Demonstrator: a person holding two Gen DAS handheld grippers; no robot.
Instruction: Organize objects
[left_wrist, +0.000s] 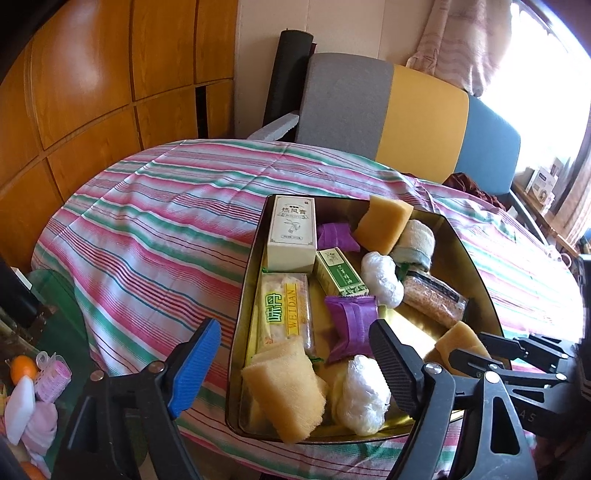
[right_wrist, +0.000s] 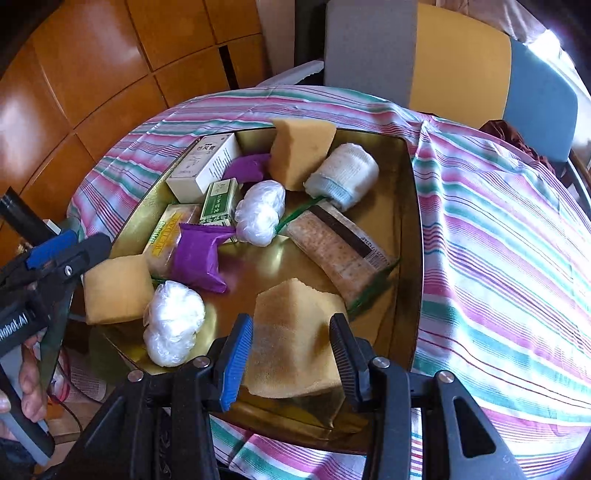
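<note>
We see the right tongs (right_wrist: 291, 363) gripping a yellow sponge (right_wrist: 295, 339) at the near-right corner of the gold tray (right_wrist: 415, 206) on the striped worktop (right_wrist: 498, 258). Left tongs (left_wrist: 295, 369) hang wide, empty, over the tray's near-left – right hand's nearer.

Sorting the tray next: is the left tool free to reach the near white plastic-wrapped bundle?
Probably yes: the left tool is open and empty, and the bundle lies uncovered just ahead.

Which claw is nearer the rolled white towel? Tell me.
Right. The right claw, shut on a yellow sponge, sits on the rolled white towel's side; the left claw is open at the tray's opposite side.
</note>
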